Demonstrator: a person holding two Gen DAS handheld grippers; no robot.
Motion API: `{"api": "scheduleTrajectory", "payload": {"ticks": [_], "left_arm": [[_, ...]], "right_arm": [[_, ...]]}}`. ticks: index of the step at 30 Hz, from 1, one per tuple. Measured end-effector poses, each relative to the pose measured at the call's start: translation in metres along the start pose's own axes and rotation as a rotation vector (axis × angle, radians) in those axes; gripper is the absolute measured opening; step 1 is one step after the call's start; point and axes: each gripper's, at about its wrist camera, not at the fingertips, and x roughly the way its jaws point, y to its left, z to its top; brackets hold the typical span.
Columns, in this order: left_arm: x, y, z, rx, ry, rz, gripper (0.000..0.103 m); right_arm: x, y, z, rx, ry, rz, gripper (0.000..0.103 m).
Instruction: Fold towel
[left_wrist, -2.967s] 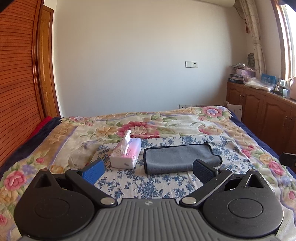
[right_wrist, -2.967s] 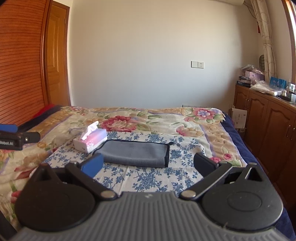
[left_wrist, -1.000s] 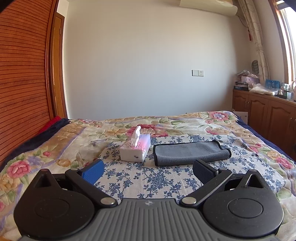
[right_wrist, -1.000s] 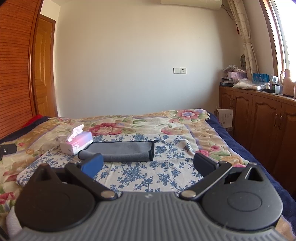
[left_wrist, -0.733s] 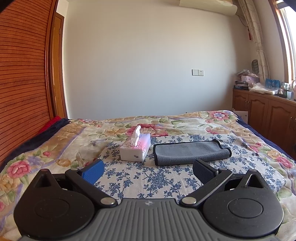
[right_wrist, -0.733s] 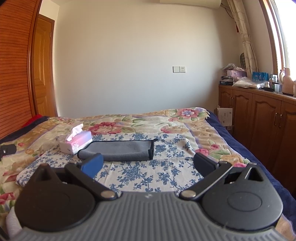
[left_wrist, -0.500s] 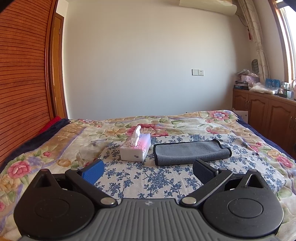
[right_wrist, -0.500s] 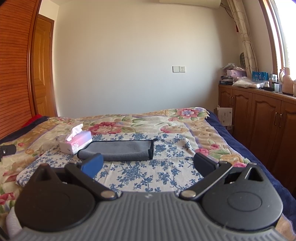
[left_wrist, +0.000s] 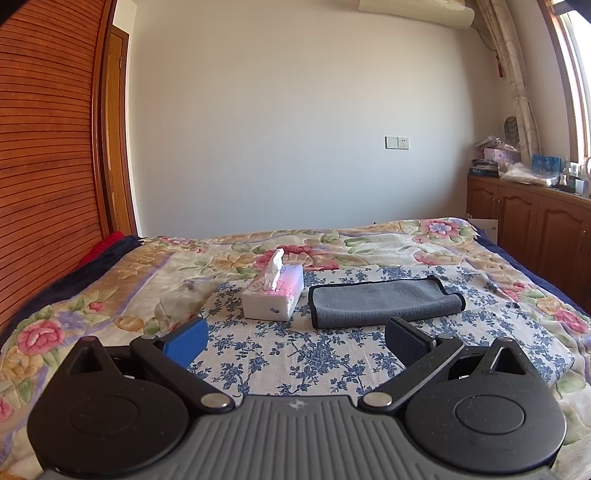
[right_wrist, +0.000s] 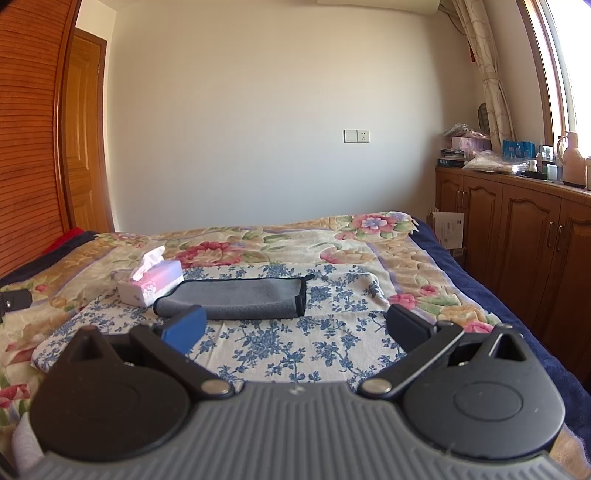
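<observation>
Grey towel (left_wrist: 384, 302) lies folded mid-bed on the blue-flowered cloth (left_wrist: 295, 354), just beside the tissue box (left_wrist: 273, 297). Left gripper (left_wrist: 295, 338) and right gripper (right_wrist: 295, 326): fingers spread, empty, short of the towel.

One grey towel (left_wrist: 384, 302), one tissue box (left_wrist: 273, 300), one bed (left_wrist: 461, 254), two tongs.

Right gripper (right_wrist: 297, 328): jaws wide apart, nothing between them, held above the near part of the bed (right_wrist: 424, 266). Grey towel (right_wrist: 236, 297) lies folded flat on the blue-flowered cloth (right_wrist: 280, 343), beyond the jaws. Tissue box (right_wrist: 151, 282) just left of the towel, one tissue standing up. Wooden cabinets (right_wrist: 517, 229) along right wall; cluttered counter (right_wrist: 480, 170) on top.
</observation>
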Motion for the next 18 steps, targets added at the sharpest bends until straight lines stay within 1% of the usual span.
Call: {"api": "scheduleTrajectory", "payload": {"ticks": [18], "left_arm": [[0.0,-0.0005,-0.0005,0.004,0.0,0.001,0.103]], "right_arm": [[0.0005,-0.0002,-0.001,0.001,0.002,-0.002,0.103]]}}
